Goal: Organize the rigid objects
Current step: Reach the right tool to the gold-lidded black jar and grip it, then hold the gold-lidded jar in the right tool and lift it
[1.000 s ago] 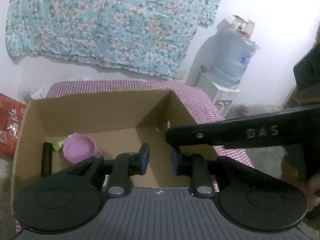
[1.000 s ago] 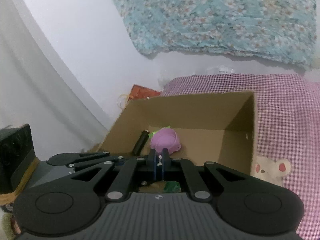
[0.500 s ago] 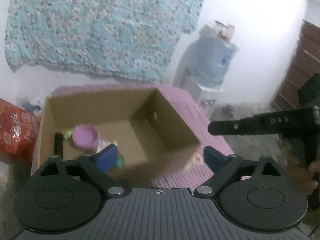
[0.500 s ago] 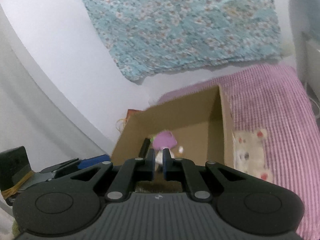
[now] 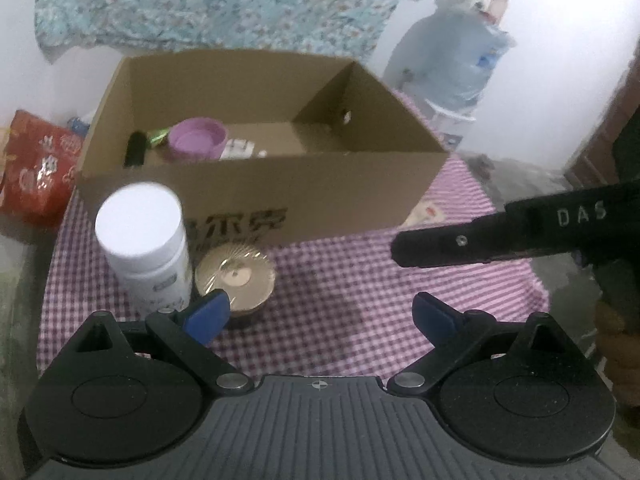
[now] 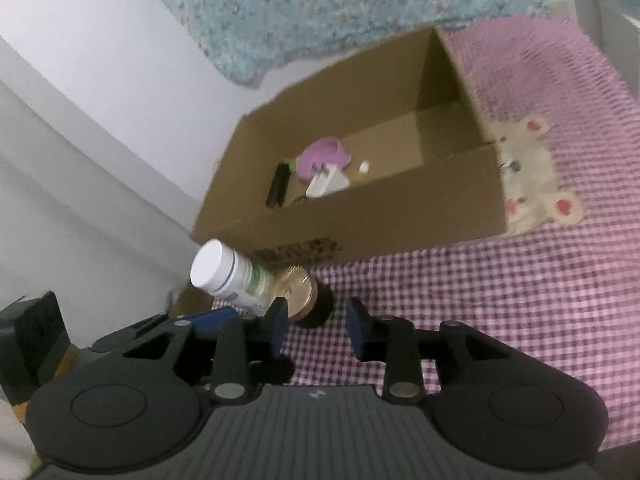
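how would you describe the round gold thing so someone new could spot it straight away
Find the open cardboard box on the pink checked cloth. Outside its printed front wall stands a white bottle; the gold-topped round container sits beside it, low, dark-sided, shiny on top.

You see a box of plain matt brown cardboard, with dark printed characters on its front wall. The cloth under it is a woven fabric with pink and white checks, soft and not shiny. At about 9 o'clock from the centre of the left view stands a bottle of smooth white plastic with a paper label. Just beside it, a round tin has a glossy gold lid that looks like metal. In the box, the purple bowl is matt plastic. The fingers carry smooth blue pads on black matt plastic arms. The floral cloth on the wall is thin printed fabric.
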Motion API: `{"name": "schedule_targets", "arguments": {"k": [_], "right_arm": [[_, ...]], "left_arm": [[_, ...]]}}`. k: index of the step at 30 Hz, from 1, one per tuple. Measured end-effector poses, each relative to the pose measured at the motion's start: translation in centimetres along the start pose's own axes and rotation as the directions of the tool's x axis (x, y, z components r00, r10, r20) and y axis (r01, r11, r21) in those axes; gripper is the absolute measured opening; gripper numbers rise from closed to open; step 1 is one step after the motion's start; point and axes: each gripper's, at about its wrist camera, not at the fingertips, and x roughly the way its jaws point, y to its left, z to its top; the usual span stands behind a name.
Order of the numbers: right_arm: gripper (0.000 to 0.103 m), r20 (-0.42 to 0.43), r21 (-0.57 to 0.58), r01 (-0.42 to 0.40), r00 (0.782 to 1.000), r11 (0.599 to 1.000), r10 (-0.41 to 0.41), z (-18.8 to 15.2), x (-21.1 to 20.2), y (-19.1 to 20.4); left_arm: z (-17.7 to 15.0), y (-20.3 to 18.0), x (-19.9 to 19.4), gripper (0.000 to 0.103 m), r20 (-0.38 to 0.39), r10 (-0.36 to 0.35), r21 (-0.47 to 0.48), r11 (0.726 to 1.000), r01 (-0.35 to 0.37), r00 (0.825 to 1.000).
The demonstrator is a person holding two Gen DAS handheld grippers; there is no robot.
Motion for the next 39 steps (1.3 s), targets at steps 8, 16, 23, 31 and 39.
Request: {"name": "schedule_targets", "arguments": {"k": [8,16,23,31,39], "right_arm": [[0.036,-0.057,0.035,-0.038,0.998,0.999,0.040,0.9,5.6,0.5],[0.037,-0.129,0.006,-0.063,0.990,0.998,0.064,1.8,10.6,1.0],[0.037,-0.164,-0.026,-0.071,0.984,0.997,0.066,2.3,11.8,0.8],[0.037,-0.173,-0.037,-0.076,0.983,0.996,0.068,2.3,10.4,-0.5],[0.037,-0.149,-0.007,-0.052,0.988,0.999,0.050,1.8,7.9,-2.9]], "left_arm": [[-0.9,1.5,2.5,0.099,-0.031,0.037,0.006,0.999,-0.036,0.999],[-0.9,2.5,4.2,0.098,-0.033,0.027,-0.015,1.000,-0.028,0.999],[-1.1,2.5,4.5,0.098,-0.037,0.016,0.012,1.000,-0.015,0.999],[-1.0,0.9,5.1,0.099,-0.035,-0.017,0.067,0.998,0.019,0.999],[-0.7,-1.4,6.0,0.099,-0.049,-0.070,0.127,0.989,0.076,0.996]]}}
